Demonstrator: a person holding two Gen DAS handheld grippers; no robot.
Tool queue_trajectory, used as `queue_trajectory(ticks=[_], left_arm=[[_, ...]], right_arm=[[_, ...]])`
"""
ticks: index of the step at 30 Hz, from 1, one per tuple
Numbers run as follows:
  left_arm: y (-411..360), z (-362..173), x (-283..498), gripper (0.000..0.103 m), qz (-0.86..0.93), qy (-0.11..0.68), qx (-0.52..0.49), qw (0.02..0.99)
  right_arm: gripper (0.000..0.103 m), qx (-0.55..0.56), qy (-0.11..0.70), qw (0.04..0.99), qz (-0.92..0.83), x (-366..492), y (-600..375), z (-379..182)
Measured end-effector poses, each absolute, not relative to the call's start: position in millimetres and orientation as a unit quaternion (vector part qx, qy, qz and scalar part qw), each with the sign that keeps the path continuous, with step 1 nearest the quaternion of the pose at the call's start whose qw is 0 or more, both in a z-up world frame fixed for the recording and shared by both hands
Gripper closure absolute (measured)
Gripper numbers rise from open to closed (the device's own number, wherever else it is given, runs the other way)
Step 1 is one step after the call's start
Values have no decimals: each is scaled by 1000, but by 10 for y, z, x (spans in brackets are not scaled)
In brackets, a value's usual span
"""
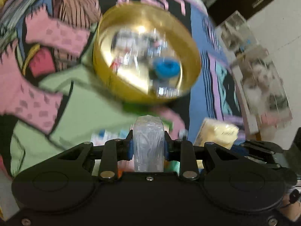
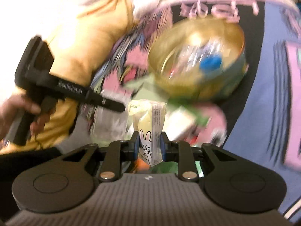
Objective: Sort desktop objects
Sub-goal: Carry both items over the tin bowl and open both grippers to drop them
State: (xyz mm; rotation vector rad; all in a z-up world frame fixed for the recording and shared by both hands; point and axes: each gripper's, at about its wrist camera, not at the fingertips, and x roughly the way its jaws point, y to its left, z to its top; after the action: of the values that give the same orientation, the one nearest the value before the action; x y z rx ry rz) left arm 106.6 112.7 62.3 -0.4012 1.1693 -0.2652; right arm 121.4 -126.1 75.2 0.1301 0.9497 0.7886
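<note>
In the left wrist view a clear box of paper clips (image 1: 148, 143) is seen clamped between the jaws of the left gripper (image 1: 148, 144); acrylic display cases w/ figures (image 1: 260, 79) are shown at 3 o'clock, seen in this view only. In the right wrist view the right gripper (image 2: 149, 145) is closed on a yellow bunny-print packet (image 2: 148, 131), and the person's hand (image 2: 20, 111) w/ the other gripper's handle is shown at 9 o'clock. The gold tin (image 1: 145, 53) lies at 12 o'clock on a colourful printed mat (image 1: 75, 101); a blue roll (image 1: 166, 68) and blurred, unidentifiable items are held in it.
</note>
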Motion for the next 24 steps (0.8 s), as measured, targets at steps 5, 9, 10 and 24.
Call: queue_trajectory(ticks=[5, 9, 10, 24], left_arm=[[1066, 771, 1504, 77, -91, 507, -197, 834], [947, 813, 1757, 77, -76, 481, -195, 852], [925, 806, 1817, 76, -71, 477, -197, 854], [1214, 619, 1758, 1, -35, 436, -235, 868]], right_arm=[[78, 54, 400, 849, 340, 1738, -1221, 1039], [78, 45, 379, 869, 315, 2051, -1122, 1166], [78, 39, 376, 872, 311, 2101, -1120, 1197], [18, 37, 382, 882, 272, 2203, -1244, 900]])
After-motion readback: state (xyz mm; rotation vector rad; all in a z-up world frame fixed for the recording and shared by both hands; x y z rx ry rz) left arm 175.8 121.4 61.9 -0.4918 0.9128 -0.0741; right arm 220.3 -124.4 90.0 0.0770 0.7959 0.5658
